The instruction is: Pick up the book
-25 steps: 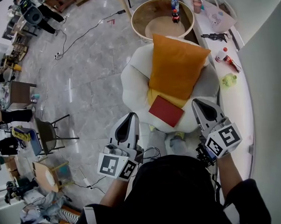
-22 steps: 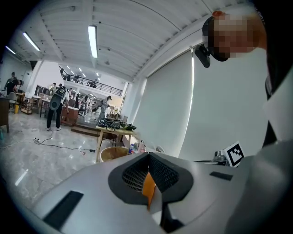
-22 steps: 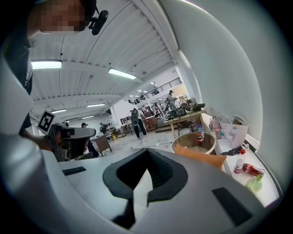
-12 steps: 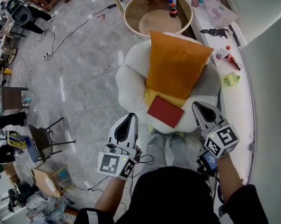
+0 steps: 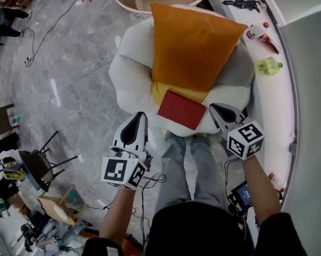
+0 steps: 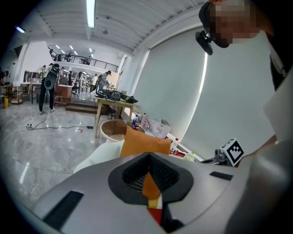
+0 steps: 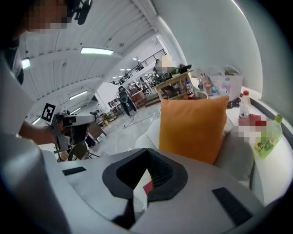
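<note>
A red book point(image 5: 182, 109) lies flat on the front of a white armchair's seat point(image 5: 129, 83), just below an orange cushion point(image 5: 192, 44) that leans on the backrest. My left gripper point(image 5: 138, 117) hangs shut and empty at the seat's front left edge, a short way left of the book. To the book's right my right gripper point(image 5: 216, 108) is shut and empty too, close beside its right corner. In the left gripper view a sliver of the book point(image 6: 155, 214) shows between the closed jaws, below the cushion point(image 6: 145, 142). The right gripper view shows the cushion point(image 7: 194, 128) and a red sliver point(image 7: 147, 187).
A long white ledge point(image 5: 276, 98) runs down the right, with a green bottle point(image 5: 268, 66) and other small items. A round wooden table point(image 5: 139, 2) stands behind the chair. The person's legs point(image 5: 186, 166) are just before the seat. Cables cross the grey floor; chairs point(image 5: 37, 162) stand at left.
Both grippers have dropped and moved toward the chair's front edge, nearer the book. The head view has shifted closer over the chair. Both stay shut.
</note>
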